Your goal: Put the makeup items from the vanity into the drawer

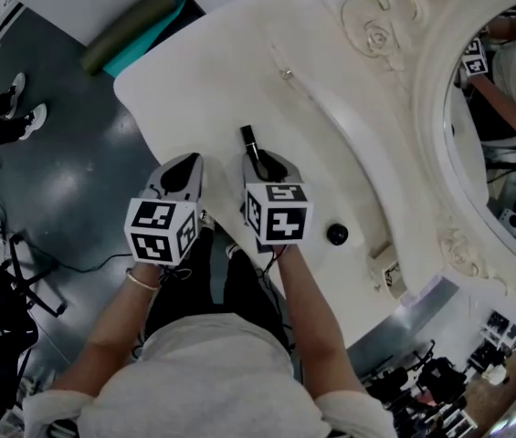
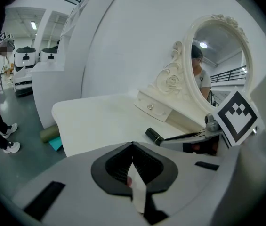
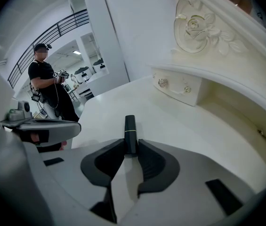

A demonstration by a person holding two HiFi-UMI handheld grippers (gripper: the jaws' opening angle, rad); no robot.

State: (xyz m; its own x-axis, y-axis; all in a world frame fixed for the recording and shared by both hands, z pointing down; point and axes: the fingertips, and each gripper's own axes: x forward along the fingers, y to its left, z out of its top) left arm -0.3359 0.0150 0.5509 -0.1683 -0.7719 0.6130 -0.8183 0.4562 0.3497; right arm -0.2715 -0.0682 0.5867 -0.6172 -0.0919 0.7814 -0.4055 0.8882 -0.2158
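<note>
A slim black makeup tube (image 1: 249,141) with a thin gold band sticks out forward from my right gripper (image 1: 265,164), which is shut on its rear end just above the white vanity top (image 1: 194,89). In the right gripper view the tube (image 3: 130,125) sits pinched between the dark pads of that gripper (image 3: 131,145). My left gripper (image 1: 183,170) hovers beside it at the vanity's front edge; its jaws (image 2: 133,145) meet with nothing in them. A small closed drawer (image 3: 176,86) with knobs stands further back under the mirror. A round black item (image 1: 337,234) lies on the top to the right.
The ornate oval mirror (image 1: 504,108) rises at the back right. A rolled green mat (image 1: 130,30) lies on the floor beyond the vanity. A person in black (image 3: 45,84) stands off to the left, and a black chair (image 1: 2,308) is on the floor at left.
</note>
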